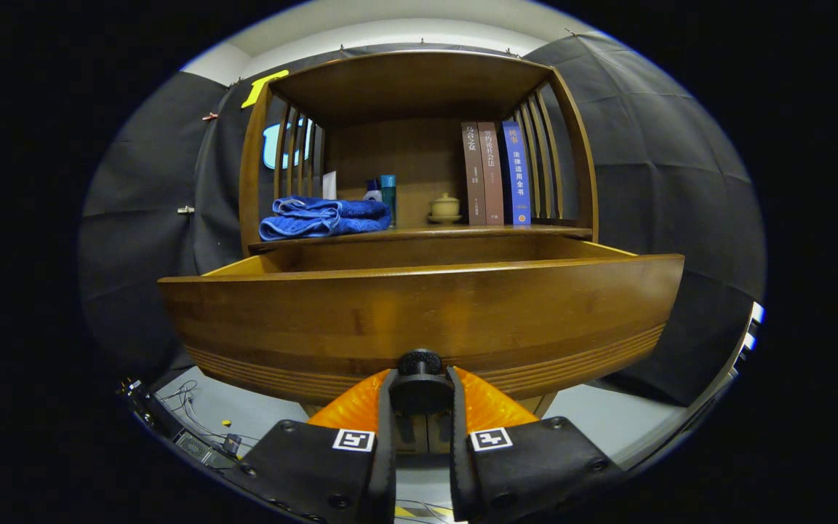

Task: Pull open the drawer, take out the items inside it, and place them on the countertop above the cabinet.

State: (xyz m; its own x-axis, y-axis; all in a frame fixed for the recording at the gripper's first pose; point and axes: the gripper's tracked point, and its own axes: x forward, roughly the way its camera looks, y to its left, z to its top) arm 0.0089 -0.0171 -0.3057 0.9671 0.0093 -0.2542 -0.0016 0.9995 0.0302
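The gripper (420,389) is clamped on the dark round knob (420,362) at the lower middle of the drawer front (419,320), one finger on each side of it. The drawer (259,263) stands well out from the cabinet, its light inner side walls showing behind the front panel. What lies inside is hidden from this low angle, so the contents cannot be told.

Above the drawer is the countertop (463,233), a shelf under a wooden canopy. On it sit a folded blue towel (324,217), a teal bottle (388,198), a small lidded cup (444,207) and three upright books (495,173).

By the look of it, the pull is near its end. To finish it well, the hand should draw straight back along the drawer's line of travel, neither lifting nor twisting, so the knob does not slip from the fingers and the drawer does not bind or tip. Once it is open far enough to reach inside, the fingers should let go of the knob and rise above the front panel. The bare patch of countertop between the towel and the cup seems a good place to set things down.
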